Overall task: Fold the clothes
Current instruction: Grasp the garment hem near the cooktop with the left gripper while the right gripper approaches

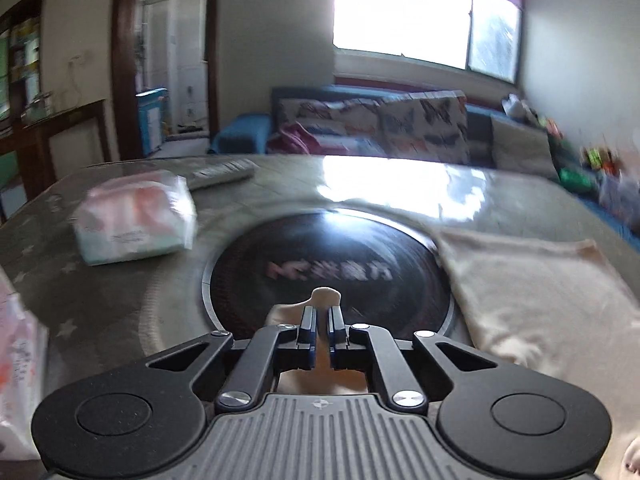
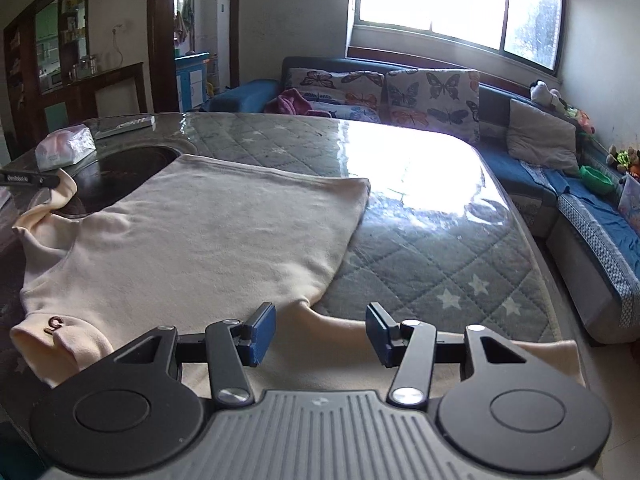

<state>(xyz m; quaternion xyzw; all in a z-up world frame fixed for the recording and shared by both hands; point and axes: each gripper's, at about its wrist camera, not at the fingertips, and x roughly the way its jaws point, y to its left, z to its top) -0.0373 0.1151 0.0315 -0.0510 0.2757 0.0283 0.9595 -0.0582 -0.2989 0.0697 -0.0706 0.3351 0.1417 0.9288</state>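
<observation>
my left gripper point(image 1: 322, 322) pinches a sleeve of the cream knitted sweater point(image 2: 208, 232) | sweater spread on bench point(image 2: 440, 248) | my right gripper point(image 2: 321, 332) gapes above the near sleeve | risk: thin pinch slips, sleeve drops crooked

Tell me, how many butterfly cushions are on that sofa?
2. One butterfly cushion leans on the sofa back, left; the other stands right beside it. More could hide behind the table.
</observation>
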